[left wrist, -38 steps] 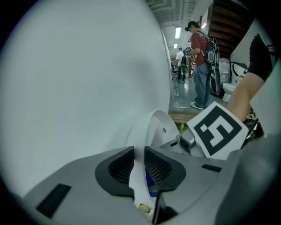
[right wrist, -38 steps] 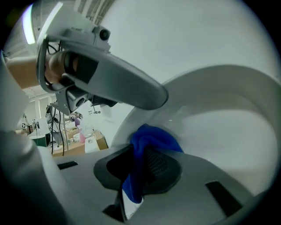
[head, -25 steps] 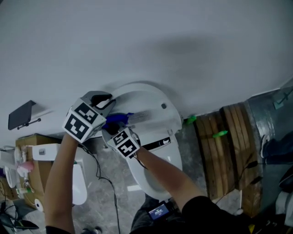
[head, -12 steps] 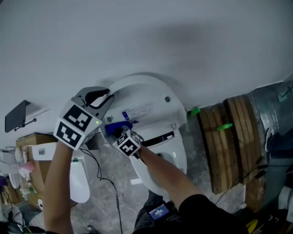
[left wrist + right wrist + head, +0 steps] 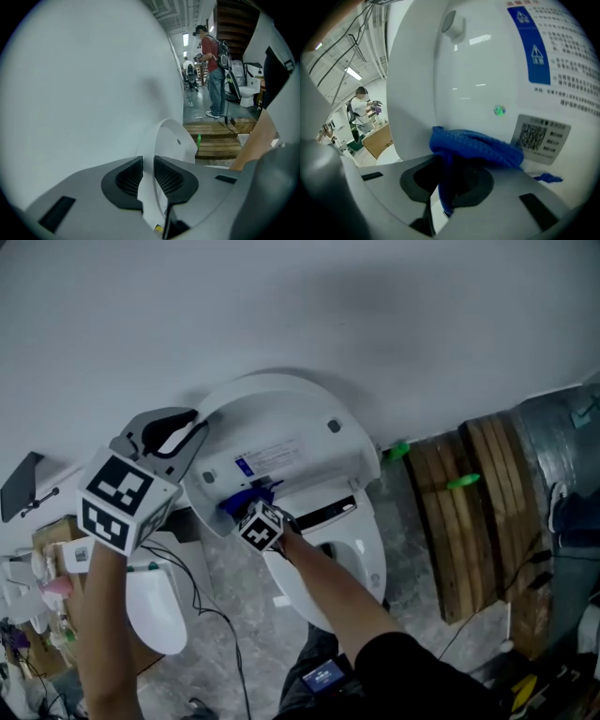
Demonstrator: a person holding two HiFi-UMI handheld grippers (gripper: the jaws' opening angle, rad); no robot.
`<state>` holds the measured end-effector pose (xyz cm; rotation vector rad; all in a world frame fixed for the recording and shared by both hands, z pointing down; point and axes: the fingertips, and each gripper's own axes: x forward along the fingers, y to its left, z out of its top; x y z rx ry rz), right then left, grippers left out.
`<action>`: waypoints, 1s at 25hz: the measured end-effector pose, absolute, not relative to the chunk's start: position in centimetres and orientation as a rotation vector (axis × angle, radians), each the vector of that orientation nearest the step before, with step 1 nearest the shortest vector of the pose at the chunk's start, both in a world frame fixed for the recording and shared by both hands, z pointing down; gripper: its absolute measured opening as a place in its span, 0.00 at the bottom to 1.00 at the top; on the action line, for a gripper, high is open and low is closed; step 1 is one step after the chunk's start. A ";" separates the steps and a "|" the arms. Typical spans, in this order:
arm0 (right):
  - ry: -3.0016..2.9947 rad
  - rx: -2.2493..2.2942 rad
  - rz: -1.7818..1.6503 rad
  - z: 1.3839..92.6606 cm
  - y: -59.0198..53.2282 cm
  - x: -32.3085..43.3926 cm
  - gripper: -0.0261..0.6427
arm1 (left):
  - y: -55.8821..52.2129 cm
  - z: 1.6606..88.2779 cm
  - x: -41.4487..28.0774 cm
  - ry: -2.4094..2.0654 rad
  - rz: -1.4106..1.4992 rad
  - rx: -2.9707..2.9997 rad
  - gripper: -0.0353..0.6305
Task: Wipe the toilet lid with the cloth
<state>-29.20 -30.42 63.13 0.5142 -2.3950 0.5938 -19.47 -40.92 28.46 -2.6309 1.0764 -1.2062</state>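
Note:
The white toilet lid (image 5: 300, 427) stands raised against the wall. My left gripper (image 5: 192, 427) is at its left edge, shut on the lid's rim; in the left gripper view the thin white rim (image 5: 171, 140) runs between the pads of the left gripper (image 5: 148, 176). My right gripper (image 5: 246, 507) is low on the lid's inner face, near the hinge, shut on the blue cloth (image 5: 242, 502). In the right gripper view the cloth (image 5: 473, 145) bunches out of the right gripper (image 5: 447, 180) against the lid (image 5: 473, 70), beside a printed label (image 5: 539, 136).
The toilet seat and bowl (image 5: 347, 559) lie below the lid. Wooden pallets (image 5: 459, 521) stand to the right, with a metal duct (image 5: 553, 446) beyond. Another white fixture (image 5: 155, 610) and cables (image 5: 211, 601) are on the floor at left. A person (image 5: 213, 70) stands far off.
My right gripper has slid down the lid's inner face with the cloth, toward the hinge. The left gripper has kept its hold on the lid's edge.

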 end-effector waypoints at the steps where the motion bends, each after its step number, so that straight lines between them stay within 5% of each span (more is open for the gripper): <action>1: -2.384 0.517 0.603 63.8 -30.4 -28.9 0.13 | -40.9 28.5 -19.5 1.080 -1.211 -2.628 0.15; 25: -2.091 0.968 0.720 65.2 -37.4 -5.0 0.13 | -41.3 28.7 -19.5 1.161 -1.178 -2.636 0.15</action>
